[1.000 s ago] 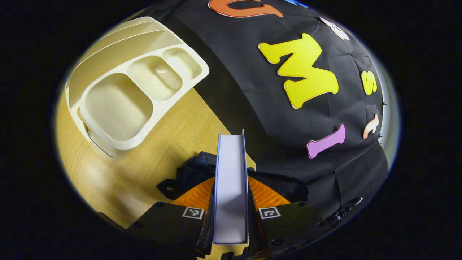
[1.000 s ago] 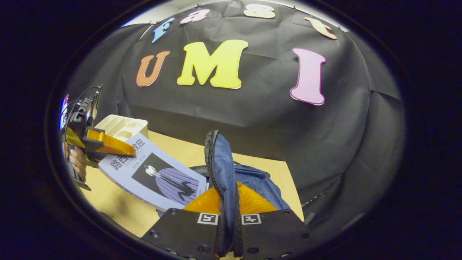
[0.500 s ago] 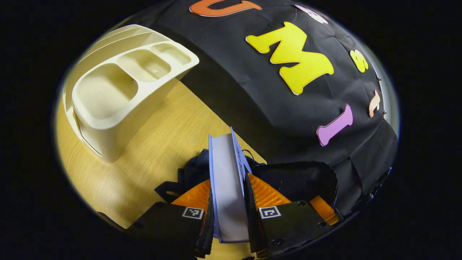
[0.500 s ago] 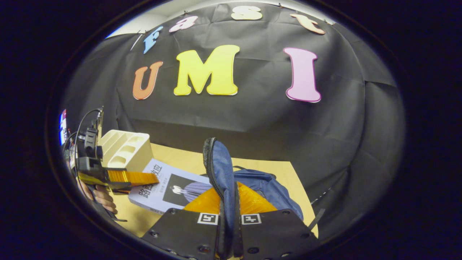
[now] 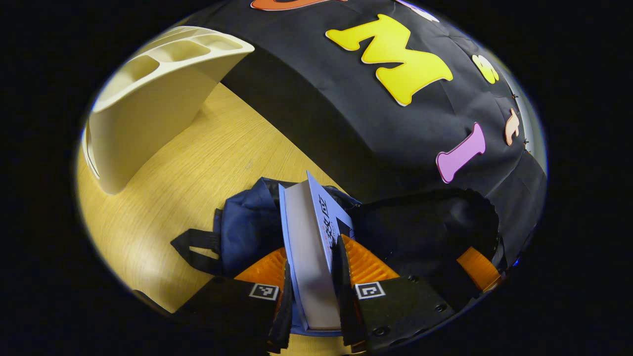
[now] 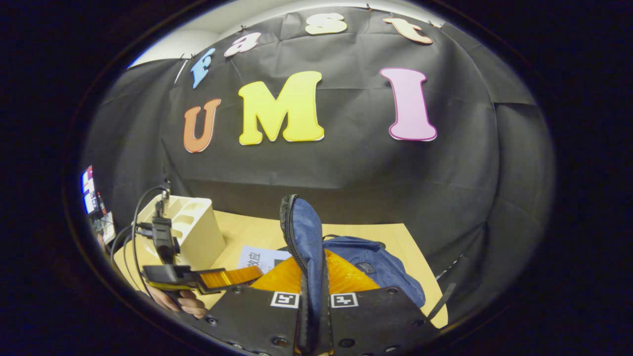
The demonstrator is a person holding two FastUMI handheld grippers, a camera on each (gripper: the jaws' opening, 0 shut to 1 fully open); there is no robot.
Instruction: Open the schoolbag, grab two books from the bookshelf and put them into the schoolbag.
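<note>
Wooden table [image 5: 163, 198] runs up to the booth's black cloth wall. At its far left stands the cream bookshelf [image 5: 148, 99], a moulded plastic organiser with open compartments on top; in the right gripper view the same bookshelf [image 6: 190, 230] sits at the left behind the other tool.

Schoolbag [image 5: 247, 227], dark blue, lies on the table near the middle, well apart from the bookshelf. A black strap loops out from its left side. In the right gripper view the bag's body [image 6: 376, 267] slumps just right of the fingers, while its flap [image 6: 301, 232], edged with a zipper, stands upright.

Book [image 5: 309, 237], pale cover and white page block, edge-on and tilted slightly right, its far end reaching over the schoolbag's dark opening. Left gripper [image 5: 311, 291] pinches it: one finger presses each cover, the book filling the gap between them. In the right gripper view, a corner of the book [image 6: 259, 257] shows between the left gripper [image 6: 222, 278] and the raised flap.

Right gripper [image 6: 313, 296] is pressed together on the flap, fabric clamped between both fingers and rising straight up from them.

A hand [image 6: 185, 301] grips the left tool's handle at the lower left.
</note>
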